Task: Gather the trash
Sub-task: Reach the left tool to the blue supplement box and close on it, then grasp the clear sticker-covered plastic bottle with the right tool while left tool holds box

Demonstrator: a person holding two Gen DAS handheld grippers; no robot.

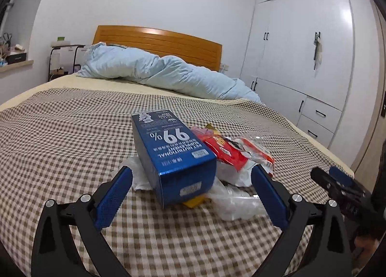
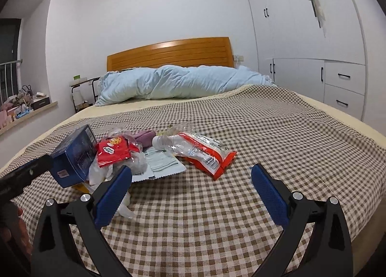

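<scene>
A heap of trash lies on the checked bedspread (image 2: 241,132) near the foot of the bed. Its largest piece is a blue carton (image 1: 168,156) printed "99%", lying on its side atop crumpled clear plastic (image 1: 231,201) and what may be a yellow scrap, mostly hidden. Just beside it are a red snack packet (image 2: 111,150), a red-and-white wrapper (image 2: 207,154) under a clear plastic bottle (image 2: 173,143), and a flat printed sachet (image 2: 161,163). The left gripper (image 1: 191,176) hovers with its jaws spread wide, the carton's near end between them, untouched. The right gripper (image 2: 191,176) is likewise spread wide, holding nothing, over bare cloth right of the heap. Behind, a pale blue duvet (image 2: 178,81) lies against the wooden headboard (image 2: 168,53); white wardrobes (image 2: 313,23) stand at right.
</scene>
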